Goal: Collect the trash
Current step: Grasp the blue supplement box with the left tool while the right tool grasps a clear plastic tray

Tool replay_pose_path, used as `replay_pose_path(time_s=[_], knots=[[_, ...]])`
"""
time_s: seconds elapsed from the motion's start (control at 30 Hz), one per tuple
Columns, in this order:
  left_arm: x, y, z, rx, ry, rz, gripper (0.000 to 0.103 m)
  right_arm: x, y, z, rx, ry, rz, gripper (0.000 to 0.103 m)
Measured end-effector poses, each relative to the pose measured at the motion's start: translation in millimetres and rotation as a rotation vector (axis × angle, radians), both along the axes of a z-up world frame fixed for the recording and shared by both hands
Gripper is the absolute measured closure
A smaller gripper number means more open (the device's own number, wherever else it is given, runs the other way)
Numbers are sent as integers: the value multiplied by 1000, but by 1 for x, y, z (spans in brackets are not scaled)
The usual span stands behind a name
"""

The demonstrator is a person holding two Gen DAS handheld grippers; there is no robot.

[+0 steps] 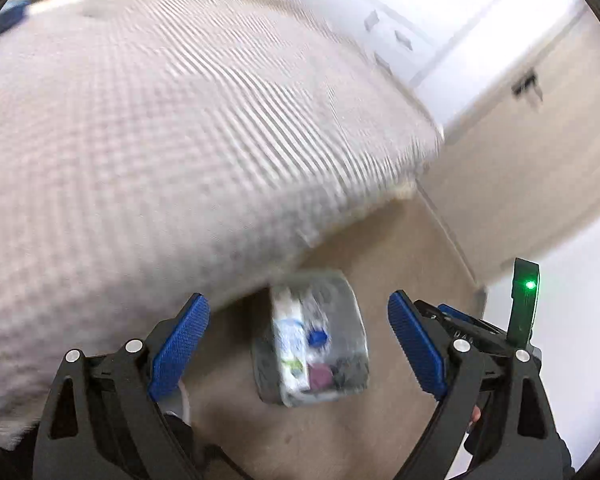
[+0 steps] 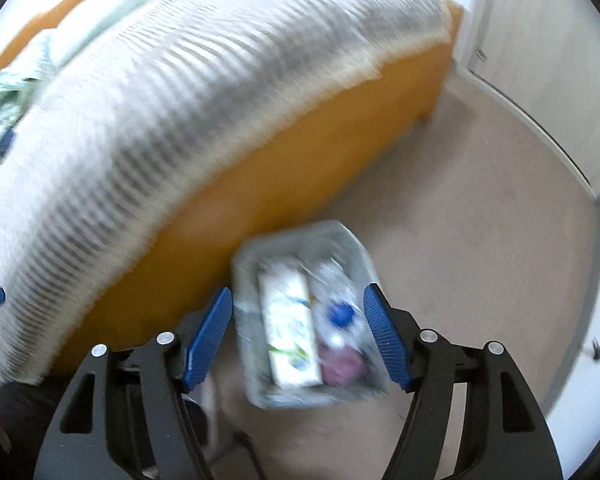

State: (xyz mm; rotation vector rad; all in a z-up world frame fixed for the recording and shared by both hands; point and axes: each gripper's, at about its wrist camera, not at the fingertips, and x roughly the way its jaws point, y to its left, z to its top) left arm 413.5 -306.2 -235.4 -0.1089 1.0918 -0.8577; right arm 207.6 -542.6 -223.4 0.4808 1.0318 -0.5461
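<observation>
Right wrist view alone shows the bed's orange side (image 2: 300, 168) beside the trash bin (image 2: 300, 398); my right gripper (image 2: 298, 336) and left gripper (image 1: 298, 344) both gape apart.

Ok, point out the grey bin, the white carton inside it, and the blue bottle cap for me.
grey bin (image 2: 342, 236): right wrist view, on its far rim.
white carton (image 2: 290, 328): right wrist view, middle of its printed face.
blue bottle cap (image 2: 340, 314): right wrist view, centre of the cap.
</observation>
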Motion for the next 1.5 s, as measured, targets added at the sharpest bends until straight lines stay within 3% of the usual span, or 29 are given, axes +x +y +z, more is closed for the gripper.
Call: replay_pose_path(time_s=[0.17, 0.3, 0.47, 0.67, 0.73, 0.83, 0.97, 1.07, 1.1, 1.2, 1.27, 1.3, 1.33, 1.37, 1.5], knots=[[63, 87, 37, -57, -41, 165, 15, 88, 37, 44, 18, -118, 138, 32], [125, 160, 58, -48, -96, 298, 15, 173, 57, 70, 111, -218, 226, 32], [209, 228, 70, 5, -157, 397, 15, 328, 79, 89, 228, -278, 396, 32], [366, 283, 79, 152, -258, 418, 12, 538, 81, 74, 227, -220, 508, 31], [429, 294, 83, 208, -289, 418, 12, 600, 74, 63, 257, -207, 478, 31], [510, 320, 86, 235, -256, 483, 12, 658, 65, 46, 343, -222, 407, 31], [588, 335, 93, 212, -172, 541, 12, 710, 62, 30, 461, -215, 368, 31], [635, 331, 98, 302, -229, 542, 12, 734, 70, 20, 511, -187, 386, 34], [649, 325, 98, 347, -264, 513, 11, 736, 72, 16, 535, -185, 387, 64], [693, 301, 90, 468, -344, 358, 7, 726, 78, 12, 632, -207, 388, 68], [720, 281, 76, 567, -410, 198, 7, 705, 86, 21, 612, -234, 413, 70], [731, 267, 65, 653, -453, 122, 7, 698, 88, 24, 617, -242, 403, 73], [741, 255, 55, 726, -491, 71, 7, 687, 92, 28, 623, -260, 393, 75], [750, 248, 48, 751, -501, 39, 7, 675, 94, 34, 611, -272, 387, 75], [787, 237, 19, 759, -376, -64, 7, 626, 105, 52, 520, -244, 397, 76]])
